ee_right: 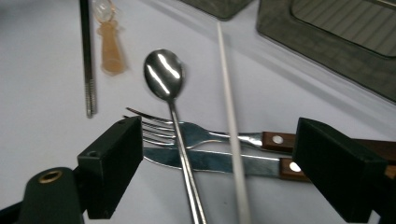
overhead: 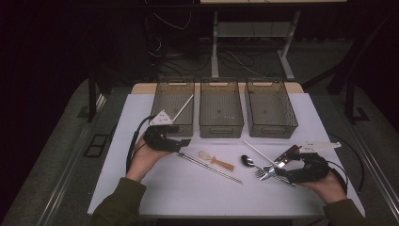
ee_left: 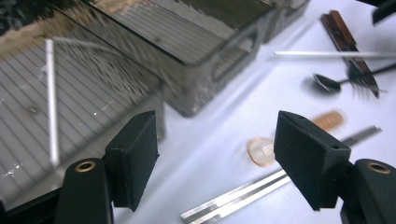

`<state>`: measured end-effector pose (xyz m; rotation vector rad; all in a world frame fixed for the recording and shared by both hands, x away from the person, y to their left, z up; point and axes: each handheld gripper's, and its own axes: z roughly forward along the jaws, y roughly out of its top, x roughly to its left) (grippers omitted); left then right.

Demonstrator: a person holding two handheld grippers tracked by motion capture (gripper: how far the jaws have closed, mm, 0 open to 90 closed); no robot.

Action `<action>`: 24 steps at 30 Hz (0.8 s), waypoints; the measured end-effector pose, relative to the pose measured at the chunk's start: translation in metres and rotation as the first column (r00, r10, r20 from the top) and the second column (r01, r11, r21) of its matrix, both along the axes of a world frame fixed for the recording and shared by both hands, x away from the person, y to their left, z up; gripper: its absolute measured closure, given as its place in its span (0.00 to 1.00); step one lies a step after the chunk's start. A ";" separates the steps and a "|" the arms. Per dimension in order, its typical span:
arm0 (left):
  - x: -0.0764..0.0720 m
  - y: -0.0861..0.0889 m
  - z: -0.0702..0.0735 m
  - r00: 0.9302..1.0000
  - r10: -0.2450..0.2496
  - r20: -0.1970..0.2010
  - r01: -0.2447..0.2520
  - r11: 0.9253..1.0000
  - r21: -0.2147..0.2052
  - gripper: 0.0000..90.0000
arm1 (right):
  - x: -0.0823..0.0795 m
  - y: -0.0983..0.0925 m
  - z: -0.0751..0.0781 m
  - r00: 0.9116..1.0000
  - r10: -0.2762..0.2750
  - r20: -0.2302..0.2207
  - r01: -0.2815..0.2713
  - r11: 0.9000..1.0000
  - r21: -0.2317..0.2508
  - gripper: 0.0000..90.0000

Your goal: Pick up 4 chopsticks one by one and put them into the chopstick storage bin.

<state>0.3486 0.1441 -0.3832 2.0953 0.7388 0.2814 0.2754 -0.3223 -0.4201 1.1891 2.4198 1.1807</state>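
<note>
My left gripper [overhead: 182, 143] is open just in front of the left bin [overhead: 165, 101], and nothing lies between its jaws [ee_left: 215, 158]. A white chopstick [ee_left: 51, 102] lies inside that bin. A pair of metal chopsticks [ee_left: 243, 193] and a small amber plastic spoon [ee_left: 261, 150] rest on the white table just past its jaws. My right gripper [overhead: 278, 172] is open over a crossed pile: a metal spoon [ee_right: 163, 74], a fork [ee_right: 196, 133], a wooden-handled knife [ee_right: 210, 161] and a second white chopstick [ee_right: 231, 116]. Its pads [ee_right: 114, 163] stand wide apart and touch none of these.
Three clear bins stand in a row at the back of the table; the middle bin [overhead: 221, 125] and right bin [overhead: 272, 127] look empty. Bare tabletop [overhead: 188, 193] stretches between my hands and toward the front edge. Beyond the table are dark floor and cables.
</note>
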 end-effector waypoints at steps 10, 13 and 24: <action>-0.029 0.004 -0.021 1.000 -0.011 0.020 0.011 1.000 -0.017 0.19 | 0.003 -0.008 0.000 1.000 -0.005 -0.013 0.004 0.999 -0.045 0.36; -0.035 0.004 -0.027 1.000 -0.016 0.014 0.017 1.000 -0.006 0.16 | 0.004 -0.009 -0.002 1.000 -0.001 -0.023 -0.001 0.997 -0.079 0.42; -0.049 0.005 -0.040 0.999 -0.046 -0.011 0.047 0.999 0.007 0.11 | 0.008 -0.010 -0.012 0.995 0.015 -0.096 -0.031 0.985 -0.171 0.67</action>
